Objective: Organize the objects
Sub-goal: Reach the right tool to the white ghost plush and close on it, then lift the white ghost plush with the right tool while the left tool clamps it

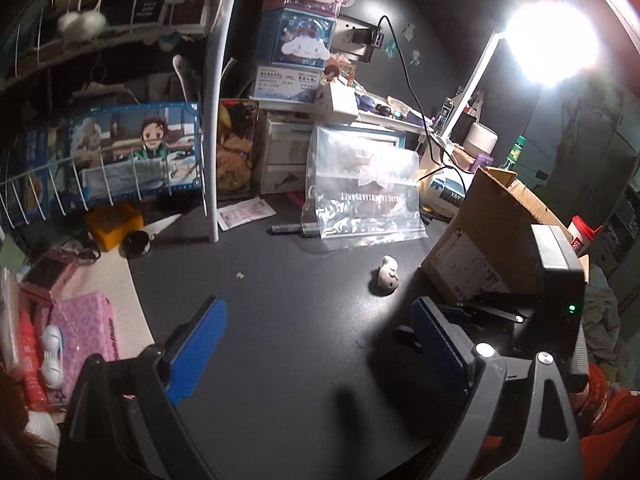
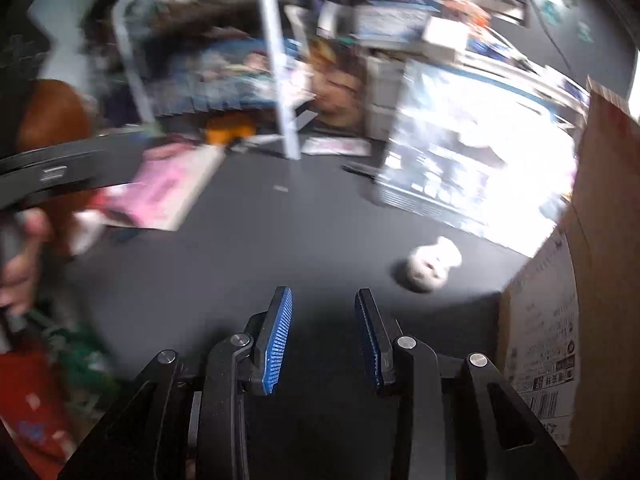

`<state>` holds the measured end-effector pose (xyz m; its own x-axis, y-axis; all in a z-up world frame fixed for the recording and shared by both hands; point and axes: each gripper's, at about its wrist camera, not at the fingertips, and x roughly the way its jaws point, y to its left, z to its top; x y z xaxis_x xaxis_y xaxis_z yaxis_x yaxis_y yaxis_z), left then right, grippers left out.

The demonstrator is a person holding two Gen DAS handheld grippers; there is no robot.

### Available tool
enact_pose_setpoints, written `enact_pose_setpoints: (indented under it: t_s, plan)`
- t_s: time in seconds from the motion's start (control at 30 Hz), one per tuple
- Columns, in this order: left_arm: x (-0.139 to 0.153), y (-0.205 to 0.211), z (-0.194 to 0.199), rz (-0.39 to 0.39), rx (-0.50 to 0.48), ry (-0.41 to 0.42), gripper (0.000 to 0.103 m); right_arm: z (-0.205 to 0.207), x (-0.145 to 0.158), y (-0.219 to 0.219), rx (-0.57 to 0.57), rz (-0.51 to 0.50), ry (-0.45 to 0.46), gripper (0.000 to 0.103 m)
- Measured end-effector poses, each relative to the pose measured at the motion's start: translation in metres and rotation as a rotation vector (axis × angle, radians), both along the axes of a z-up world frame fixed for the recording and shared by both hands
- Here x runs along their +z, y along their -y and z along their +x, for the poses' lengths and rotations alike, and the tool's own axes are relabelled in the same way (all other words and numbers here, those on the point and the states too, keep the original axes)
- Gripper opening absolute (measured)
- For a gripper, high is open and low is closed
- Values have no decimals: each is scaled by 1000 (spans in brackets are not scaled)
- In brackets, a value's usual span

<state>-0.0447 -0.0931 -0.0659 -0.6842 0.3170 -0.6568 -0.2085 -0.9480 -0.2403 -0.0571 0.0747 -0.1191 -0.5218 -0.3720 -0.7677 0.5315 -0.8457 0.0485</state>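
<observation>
A small pale figurine [image 1: 388, 279] lies on the dark desk [image 1: 280, 300], beside an open cardboard box [image 1: 492, 240]. My left gripper [image 1: 320, 312] is open and empty, hovering above the desk short of the figurine. In the blurred right wrist view the figurine [image 2: 430, 266] lies ahead and to the right of my right gripper [image 2: 324, 300], which is partly open and empty. The cardboard box [image 2: 580, 280] stands close on its right. The right gripper's body [image 1: 556, 264] shows in the left wrist view, next to the box.
A clear plastic bag [image 1: 360, 196] and a pen [image 1: 296, 229] lie behind the figurine. A white rack pole [image 1: 214, 120] stands at mid-left. A pink box [image 1: 84, 328] and clutter fill the left edge. Stacked drawers [image 1: 300, 40] and a bright lamp [image 1: 552, 44] are at the back.
</observation>
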Motion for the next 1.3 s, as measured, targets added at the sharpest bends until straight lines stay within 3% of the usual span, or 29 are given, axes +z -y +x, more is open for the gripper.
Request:
enact_pose_setpoints:
  t_s: [0.17,0.27,0.63,0.67,0.77,0.87,0.97,1.13,1.3]
  plan:
    - [-19,0,-3,14,-9,28,92,-27,-25,-7,-139,78,-4,30]
    - [-25,0,-6,20,-16,39,92,-38,-30,-11,-168,104,-11,45]
    - [-32,2,-18,25,-28,52,92,-68,-41,-9,-218,126,8,45]
    - [-32,2,-18,27,-28,53,92,-70,-41,-9,-222,121,8,45]
    - [-33,3,-20,31,-24,58,92,-72,-40,-12,-225,106,8,25]
    - [-31,2,-19,30,-25,58,92,-70,-39,-12,-217,92,0,24]
    - [-29,0,-18,37,-35,58,92,-60,-31,-9,-164,49,-12,24]
    - [-19,-9,-13,51,-75,54,92,-25,0,8,36,-72,-17,24]
    - [4,-21,0,60,-121,15,90,17,39,22,212,-109,-99,24]
